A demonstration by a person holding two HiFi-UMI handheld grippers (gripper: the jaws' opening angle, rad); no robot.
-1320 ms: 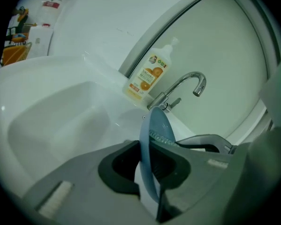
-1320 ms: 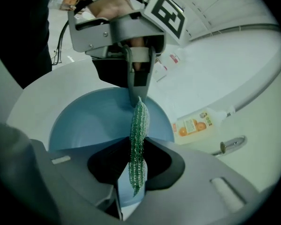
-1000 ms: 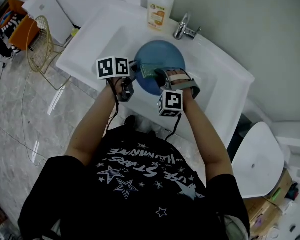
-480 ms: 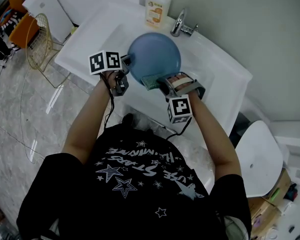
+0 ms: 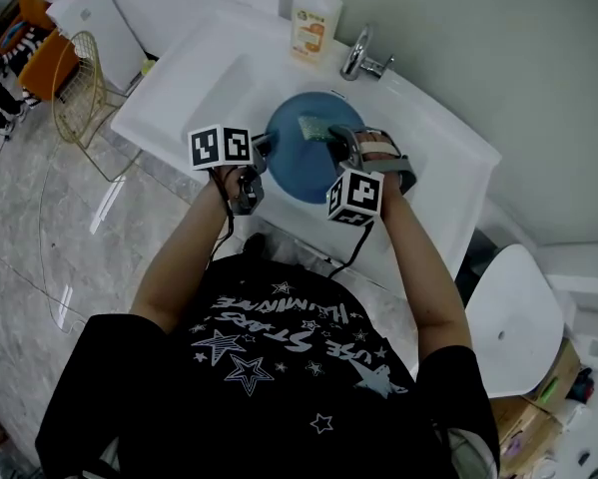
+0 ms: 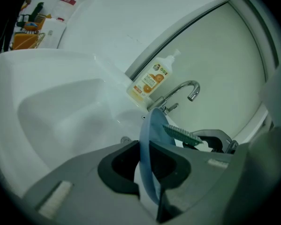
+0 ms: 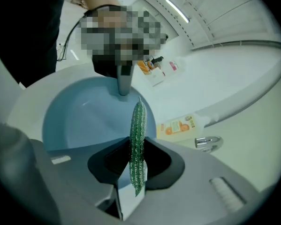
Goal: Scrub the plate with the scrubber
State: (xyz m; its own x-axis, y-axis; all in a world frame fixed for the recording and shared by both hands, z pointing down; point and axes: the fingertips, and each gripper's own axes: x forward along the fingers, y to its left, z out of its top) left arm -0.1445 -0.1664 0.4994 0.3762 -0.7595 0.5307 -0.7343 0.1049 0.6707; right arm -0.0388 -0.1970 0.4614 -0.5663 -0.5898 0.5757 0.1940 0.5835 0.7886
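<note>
Soap bottle (image 5: 316,20) and faucet (image 5: 362,56) stand behind the white sink (image 5: 199,83).

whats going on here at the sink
A person stands at a white sink with a hand-held gripper in each hand. The left hand-held gripper is shut on the rim of a blue plate, holding it over the basin. The right hand-held gripper is shut on a green scrubber, which sits against the plate's face. A soap bottle and a faucet stand at the back.
</note>
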